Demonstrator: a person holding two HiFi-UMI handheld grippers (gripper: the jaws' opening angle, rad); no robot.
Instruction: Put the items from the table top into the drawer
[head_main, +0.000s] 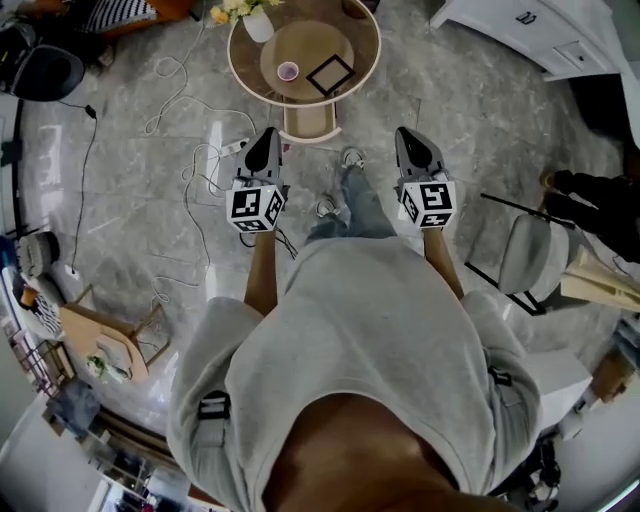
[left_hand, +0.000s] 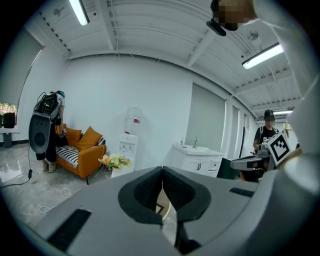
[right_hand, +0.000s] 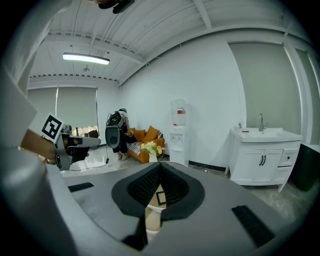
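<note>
Head view: left gripper (head_main: 263, 150) and right gripper (head_main: 415, 150) hang above the floor (head_main: 130, 210), short of the round tabletop (head_main: 360, 40), where a cup (head_main: 288, 71) and black square frame (head_main: 330, 73) sit (flowers (head_main: 235, 10) beside them). Left gripper view: fingers (left_hand: 145, 192) pressed together, empty. Right gripper view: fingers (right_hand: 142, 187) likewise closed, empty.

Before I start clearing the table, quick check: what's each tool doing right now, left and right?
Left tool: closed, holding nothing.
Right tool: closed, holding nothing.

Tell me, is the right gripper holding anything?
No, the right gripper is shut with nothing between its jaws; the round table lies ahead.
</note>
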